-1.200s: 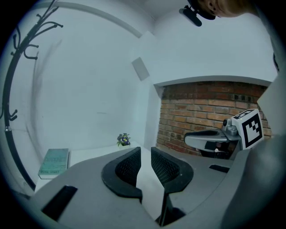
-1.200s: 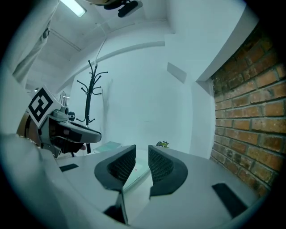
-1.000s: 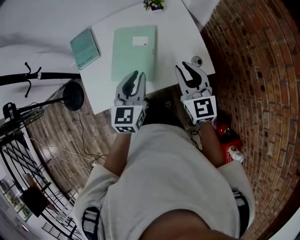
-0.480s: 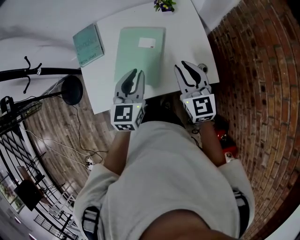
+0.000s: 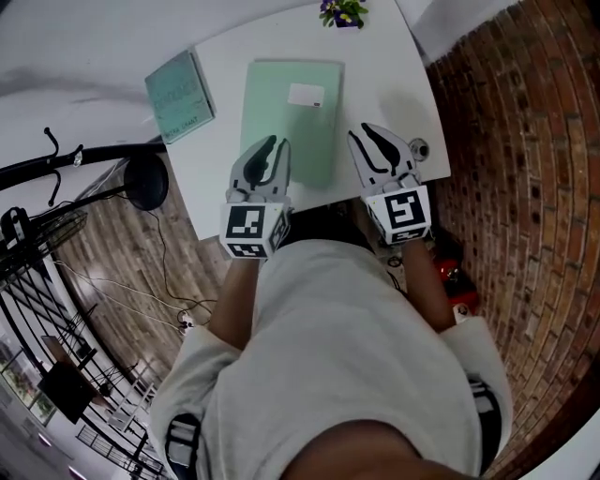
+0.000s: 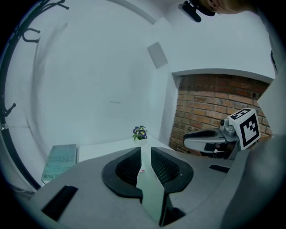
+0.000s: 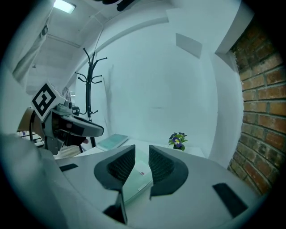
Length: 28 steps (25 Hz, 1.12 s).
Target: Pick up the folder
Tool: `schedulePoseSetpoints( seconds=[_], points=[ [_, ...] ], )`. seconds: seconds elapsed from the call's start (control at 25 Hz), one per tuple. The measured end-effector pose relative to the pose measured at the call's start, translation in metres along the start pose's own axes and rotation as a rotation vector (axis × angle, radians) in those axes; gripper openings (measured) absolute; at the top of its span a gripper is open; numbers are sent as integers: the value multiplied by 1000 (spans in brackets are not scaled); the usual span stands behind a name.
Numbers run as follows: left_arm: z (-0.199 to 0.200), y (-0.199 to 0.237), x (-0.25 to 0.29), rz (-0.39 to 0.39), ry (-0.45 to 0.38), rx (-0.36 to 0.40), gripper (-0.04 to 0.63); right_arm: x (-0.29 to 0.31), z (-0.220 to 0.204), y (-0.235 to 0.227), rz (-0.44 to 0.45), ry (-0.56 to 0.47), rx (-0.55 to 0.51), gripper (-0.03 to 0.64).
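Note:
A pale green folder (image 5: 291, 117) with a white label lies flat on the white table (image 5: 216, 178). In the head view my left gripper (image 5: 272, 142) hovers over the folder's near left part, and my right gripper (image 5: 367, 131) sits just off its right edge. Both stand open by a narrow gap with nothing between the pads. In the left gripper view the folder (image 6: 149, 192) shows through the gap of the left gripper (image 6: 146, 150). In the right gripper view the folder (image 7: 136, 179) lies below and ahead of the right gripper (image 7: 141, 150).
A teal book (image 5: 178, 94) lies at the table's left side and a small flower pot (image 5: 341, 11) at its far edge. A small round object (image 5: 418, 148) sits near the right corner. A brick wall (image 5: 525, 187) stands right, a black coat stand (image 5: 94, 155) left.
Both grippers have moved forward and slightly down over the table's near edge; the left one now overlaps the folder. The jaw gaps look the same.

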<state>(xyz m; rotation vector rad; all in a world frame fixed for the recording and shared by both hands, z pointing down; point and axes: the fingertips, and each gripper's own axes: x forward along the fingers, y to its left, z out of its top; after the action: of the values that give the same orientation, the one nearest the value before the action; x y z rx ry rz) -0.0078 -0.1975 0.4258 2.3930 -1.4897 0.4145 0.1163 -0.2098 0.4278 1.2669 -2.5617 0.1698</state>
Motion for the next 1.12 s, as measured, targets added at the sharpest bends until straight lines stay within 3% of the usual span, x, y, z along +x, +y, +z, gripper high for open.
schedulePoseSetpoints(
  seconds=[0.2,0.4,0.76,1.12],
  points=[
    [-4,23,15,-25,34,-3,71,22,-12,4,5,48,32,95],
    [-12,32,29,-88,89,46,72,40,-31,7,16,101,109,95],
    [-45,55,52,-146,200,-14,72,66,-70,11,28,203,220,98],
    [-75,84,72,-136,311,-28,72,84,-99,9,22,287,276,98]
  ],
)
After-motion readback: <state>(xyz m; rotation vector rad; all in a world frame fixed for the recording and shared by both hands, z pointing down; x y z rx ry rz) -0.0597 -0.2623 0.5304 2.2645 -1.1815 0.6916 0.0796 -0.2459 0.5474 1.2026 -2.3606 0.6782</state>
